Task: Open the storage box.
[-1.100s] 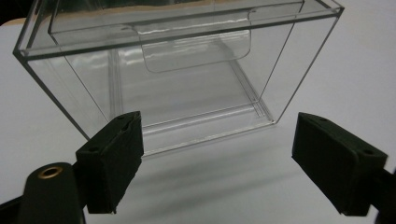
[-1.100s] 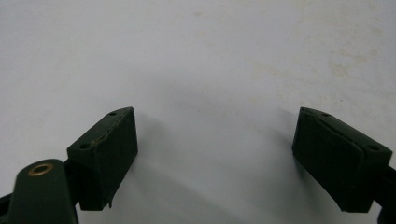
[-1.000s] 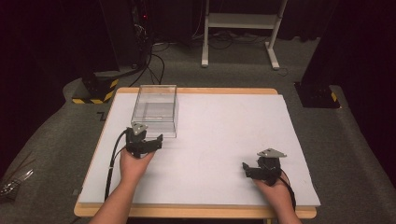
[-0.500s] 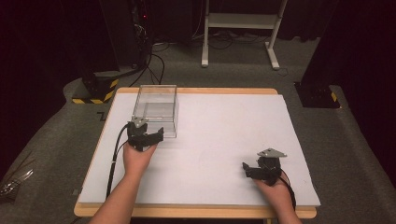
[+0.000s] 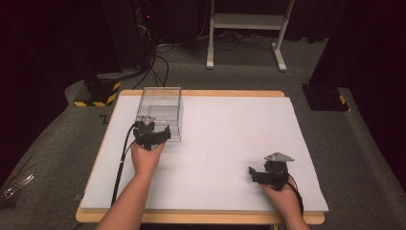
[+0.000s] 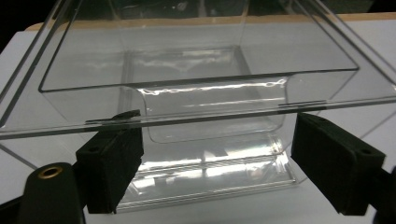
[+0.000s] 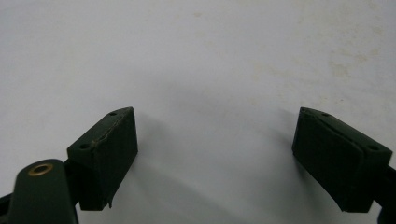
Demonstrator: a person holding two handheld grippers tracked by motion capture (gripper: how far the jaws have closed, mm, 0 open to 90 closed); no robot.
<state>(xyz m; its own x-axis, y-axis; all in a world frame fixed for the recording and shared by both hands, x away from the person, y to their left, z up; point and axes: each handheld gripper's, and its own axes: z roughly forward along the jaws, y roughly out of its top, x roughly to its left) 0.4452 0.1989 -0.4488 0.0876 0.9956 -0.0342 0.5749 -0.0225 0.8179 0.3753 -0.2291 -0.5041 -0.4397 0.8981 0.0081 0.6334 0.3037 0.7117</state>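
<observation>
Left tool (image 6: 205, 154), jaws wide, at the near wall of the clear box (image 5: 160, 112); right tool (image 5: 268, 175) wide, idle on the surface (image 5: 230, 134). Risk: slick thin wall may slip or the light box may skid when the jaws close

High view looks forward and down from the person's side over the whole table (image 5: 230, 134); left gripper view sits close behind its wide-apart jaws, facing the clear box (image 6: 196, 88) just ahead, shared with high view; right gripper view faces bare tabletop between its jaws.
</observation>
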